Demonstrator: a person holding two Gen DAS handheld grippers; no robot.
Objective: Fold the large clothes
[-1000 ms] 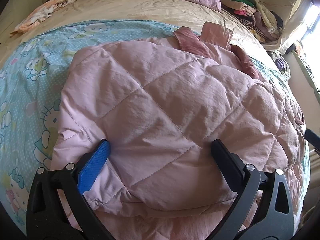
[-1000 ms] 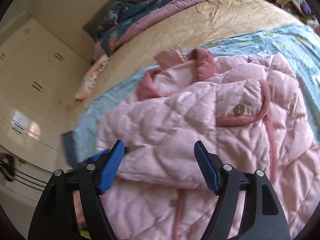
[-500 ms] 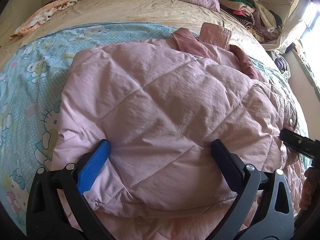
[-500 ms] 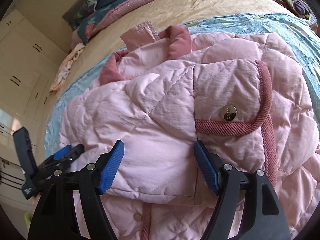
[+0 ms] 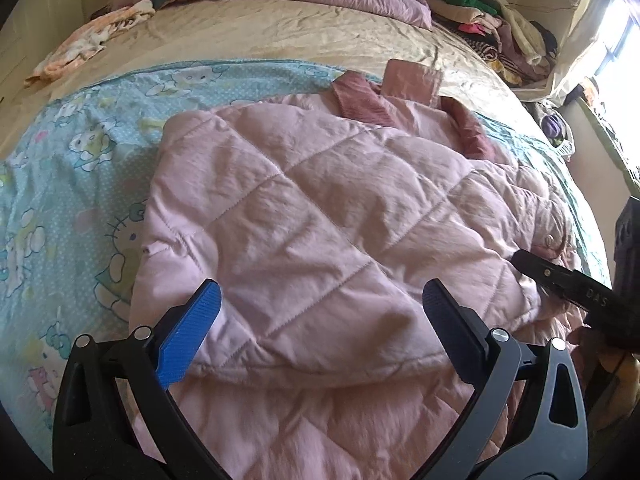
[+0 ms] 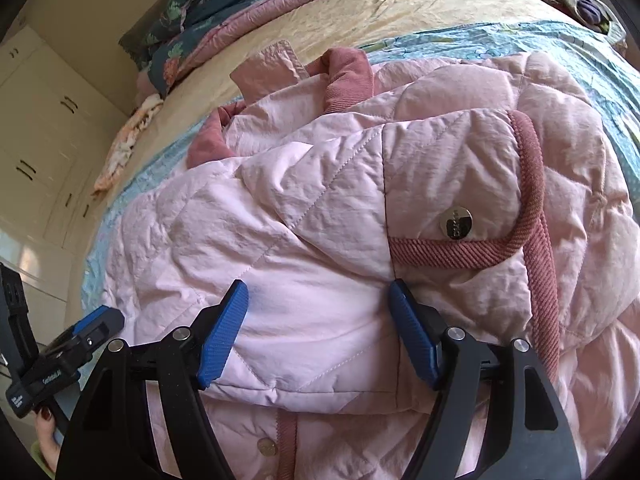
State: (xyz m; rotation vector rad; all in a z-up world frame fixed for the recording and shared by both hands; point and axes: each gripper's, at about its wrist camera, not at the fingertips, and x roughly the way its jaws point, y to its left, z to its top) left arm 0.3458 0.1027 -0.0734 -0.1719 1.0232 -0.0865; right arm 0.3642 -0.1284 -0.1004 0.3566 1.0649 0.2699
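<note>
- A bedroom: a wide bed [image 5: 280, 46] with a tan sheet, a blue cartoon-print blanket [image 5: 72, 168] across it, cupboards [image 6: 44, 128] along one wall and a heap of clothes [image 5: 492, 20] by the window.
- The pink quilted jacket [image 5: 320, 216] lies on that blanket, one padded part already turned over onto the rest, its darker collar [image 5: 360, 100] pointing to the far side of the bed.
- Risk, as I judge it: the filling is thick and springy, so a thin pinch of the outer cloth could slip and let the fold flop open.
- A second risk: if the two hands pull unevenly, the turned-over part could skew and the edges would not line up.
- The left gripper [image 5: 320, 312] has its jaws wide apart, straddling the folded edge; the pads look to rest against the cloth without squeezing it.
- The right gripper [image 6: 320, 320] is likewise spread, either side of a bulge near the pocket flap with its metal snap [image 6: 456, 222]; nothing is pinched.
</note>
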